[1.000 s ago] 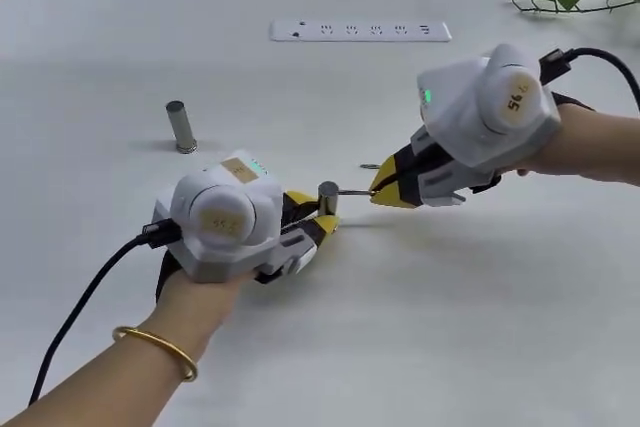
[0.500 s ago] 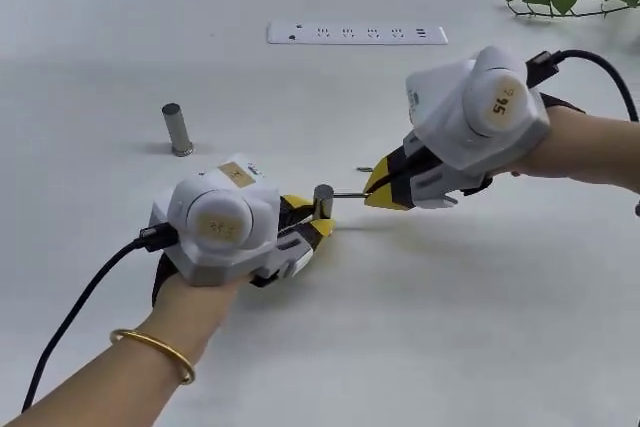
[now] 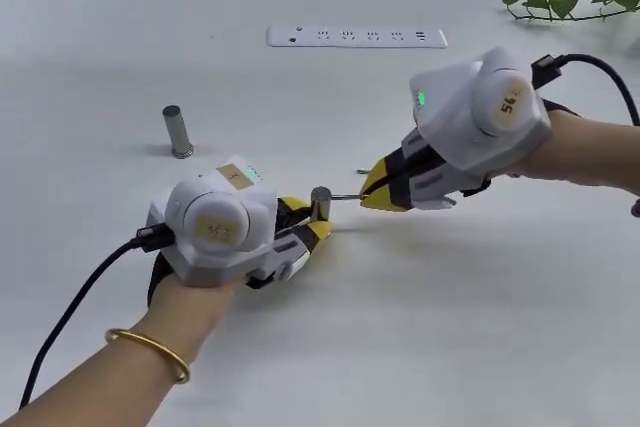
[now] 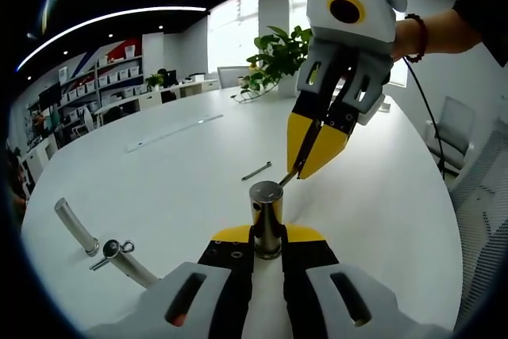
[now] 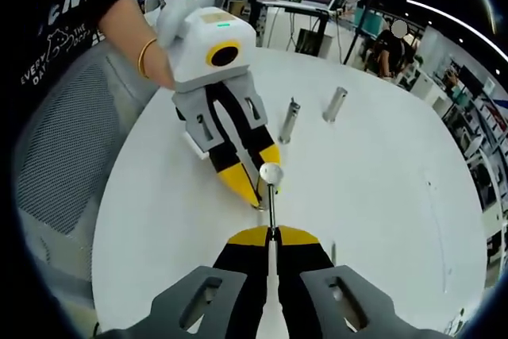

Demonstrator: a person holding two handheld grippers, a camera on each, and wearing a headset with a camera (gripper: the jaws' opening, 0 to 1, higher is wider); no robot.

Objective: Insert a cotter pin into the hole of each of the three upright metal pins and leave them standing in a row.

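The white worktop (image 3: 450, 337) carries everything, with a power strip (image 3: 357, 36) at its far side. My left tongs (image 3: 312, 225) are closed narrow on a metal pin (image 3: 321, 204), which stands upright on the worktop. The left gripper view shows the two jaws pressing its lower part, one from each side. My right tongs (image 3: 368, 194) come from the right and pinch a cotter pin (image 3: 346, 196), which they hold level. Its free end meets the top part of the held pin; if it is already in the hole, I cannot tell. The head view shows a second pin (image 3: 177, 131) standing well apart to the left. The left gripper view shows near it a third pin (image 4: 131, 266) with a ringed cotter pin (image 4: 108, 253) across its top. A loose cotter pin (image 4: 256, 171) lies on the worktop near the tips of the right tongs.
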